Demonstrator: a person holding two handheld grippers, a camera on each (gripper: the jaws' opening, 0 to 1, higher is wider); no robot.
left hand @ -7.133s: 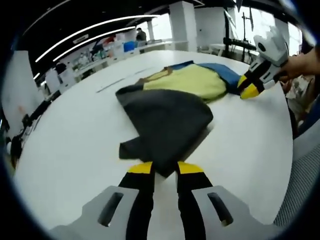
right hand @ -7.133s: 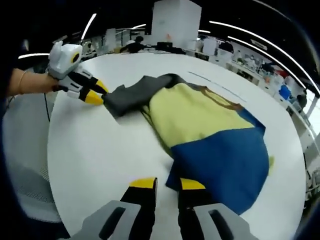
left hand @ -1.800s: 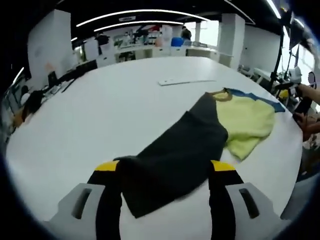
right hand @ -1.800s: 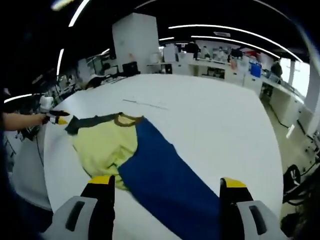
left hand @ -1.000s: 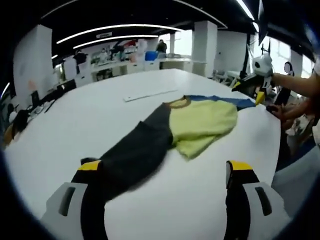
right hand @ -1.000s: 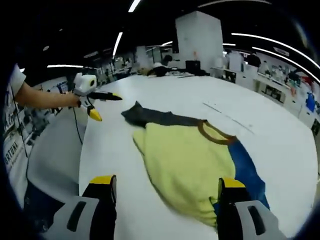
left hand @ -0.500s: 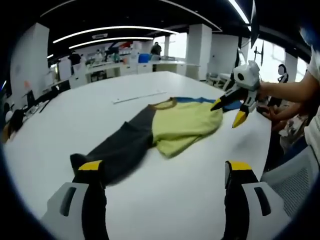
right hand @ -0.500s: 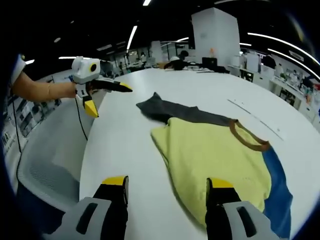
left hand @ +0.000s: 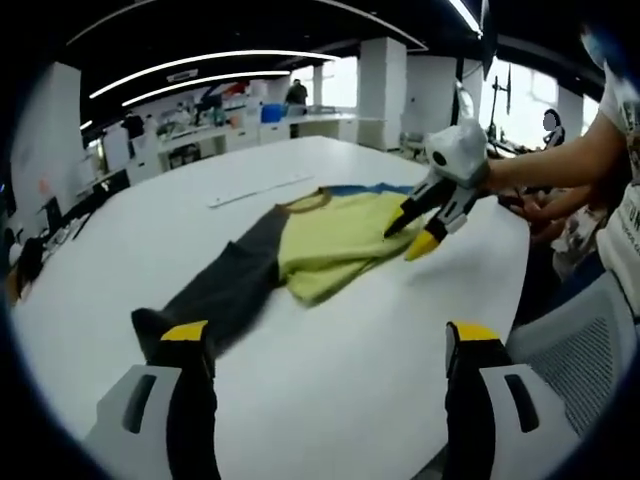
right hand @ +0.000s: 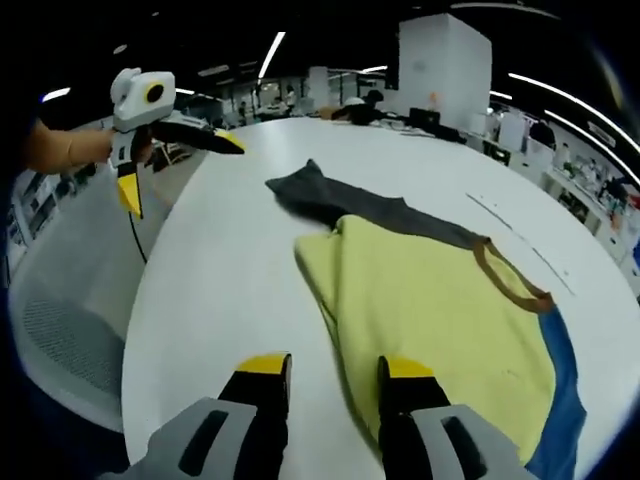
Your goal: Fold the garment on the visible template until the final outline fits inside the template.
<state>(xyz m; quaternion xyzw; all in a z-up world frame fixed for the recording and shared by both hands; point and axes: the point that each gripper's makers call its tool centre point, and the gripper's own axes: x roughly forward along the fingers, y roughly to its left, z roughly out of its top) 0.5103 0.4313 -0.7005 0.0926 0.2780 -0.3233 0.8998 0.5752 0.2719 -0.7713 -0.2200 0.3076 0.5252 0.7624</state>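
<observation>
Both claws have let go: the left claw [left hand: 325,345] is spread wide, the right claw [right hand: 332,375] narrowed beside the shirt [right hand: 430,300], now flat near the worktop [left hand: 330,330] edge, ready for folding.

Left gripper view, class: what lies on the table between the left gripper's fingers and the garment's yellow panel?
The garment's dark grey sleeve lies there, beside the near finger; the rest is bare white table.

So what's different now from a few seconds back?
Both hand-held grippers let go of the yellow, grey and blue garment, which was bunched and now lies spread out. The left hand-held gripper gapes wide; the right hand-held gripper has narrowed near the yellow edge. The white round table is unchanged.
</observation>
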